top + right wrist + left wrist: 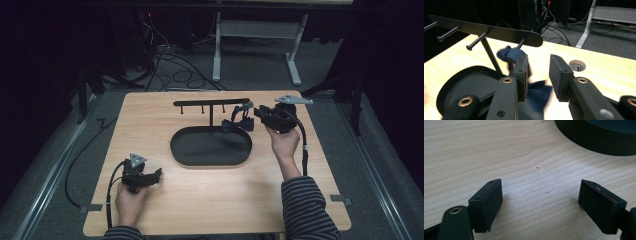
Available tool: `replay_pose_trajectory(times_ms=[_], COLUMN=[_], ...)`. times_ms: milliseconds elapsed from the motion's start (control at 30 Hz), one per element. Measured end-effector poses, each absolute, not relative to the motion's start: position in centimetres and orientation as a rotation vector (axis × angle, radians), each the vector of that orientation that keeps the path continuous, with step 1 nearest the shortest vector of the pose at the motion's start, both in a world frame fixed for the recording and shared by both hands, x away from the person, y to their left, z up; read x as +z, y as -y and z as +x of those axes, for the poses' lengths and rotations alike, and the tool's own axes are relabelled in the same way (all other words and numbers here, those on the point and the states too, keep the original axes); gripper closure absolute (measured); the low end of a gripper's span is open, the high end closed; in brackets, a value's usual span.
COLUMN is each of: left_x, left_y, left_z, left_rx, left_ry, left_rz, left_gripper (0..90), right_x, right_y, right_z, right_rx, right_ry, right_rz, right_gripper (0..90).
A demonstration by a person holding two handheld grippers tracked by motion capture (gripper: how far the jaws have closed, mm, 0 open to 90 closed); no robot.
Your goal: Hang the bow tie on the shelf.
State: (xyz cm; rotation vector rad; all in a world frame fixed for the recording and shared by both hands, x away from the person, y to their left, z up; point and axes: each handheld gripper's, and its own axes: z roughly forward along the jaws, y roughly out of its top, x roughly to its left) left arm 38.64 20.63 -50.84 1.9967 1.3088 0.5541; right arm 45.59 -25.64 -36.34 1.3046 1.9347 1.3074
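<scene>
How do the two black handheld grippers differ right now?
The left gripper rests low near the wooden table's front edge, jaws wide apart over bare wood. The right gripper is raised at the black peg rack, jaws narrower, beside a dark blue cloth hanging there. Both are open and hand-held.

An oval tray [210,148] sits at the centre of the tabletop [200,200], with a peg rack [210,103] rising from its 12 o'clock edge. A cloth [239,122] hangs from the rack's peg at 2 o'clock — the right gripper [260,114] just beside it. The left gripper [155,176] rests at 8 o'clock, apart from the tray.
</scene>
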Motion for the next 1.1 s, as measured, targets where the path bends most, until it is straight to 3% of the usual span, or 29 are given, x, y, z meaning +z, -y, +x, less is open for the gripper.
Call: replay_pose_trajectory(times_ms=[367, 1100], left_x=[-50.8, -50.8], left_y=[-20.6, -20.6], left_z=[38.6, 38.6], left_rx=[0.556, 0.556], left_ry=[-1.309, -1.309], left_rz=[1.996, 1.996], left_gripper=[19.9, 19.9], right_x=[-36.2, -35.7], right_y=[26.9, 29.4], right_z=[44.9, 42.6], right_rx=[1.325, 1.316], right_ry=[-1.925, -1.936], right_rz=[1.316, 1.336], right_gripper=[62.9, 59.5])
